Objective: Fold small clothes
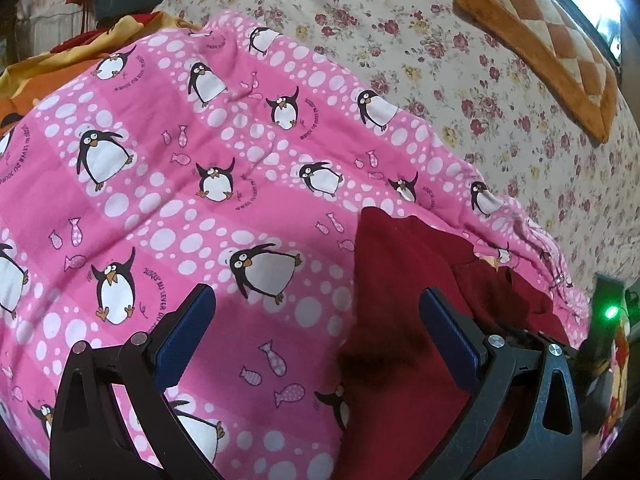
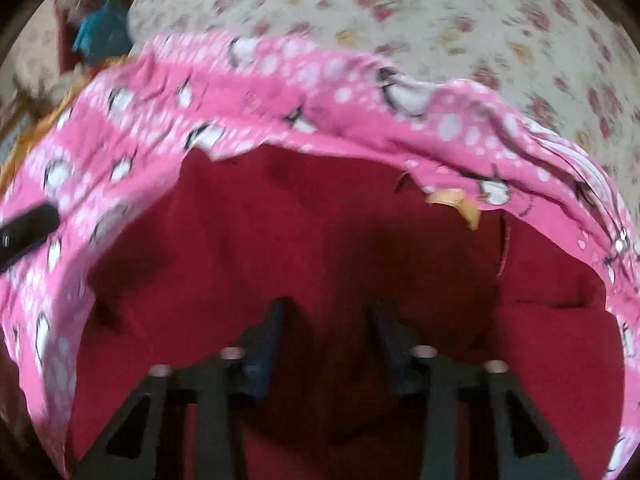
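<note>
The left gripper (image 1: 316,316) hangs with fingers spread wide, holding nothing, over a pink blanket (image 1: 180,184); the red garment (image 1: 404,320) lies under its right finger. The right gripper (image 2: 328,320) stands partly parted above the garment, grasping nothing. A floral bedsheet (image 1: 400,32) and orange cushion (image 1: 552,44) lie beyond.

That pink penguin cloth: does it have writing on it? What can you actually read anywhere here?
"JUSQU' AU LEVER DU JOUR" (best reading; small, curved letters): printed beside the penguins on the pink penguin cloth.
Right wrist view: too blurred to read.
Red garment, floral sheet: no text visible.
</note>
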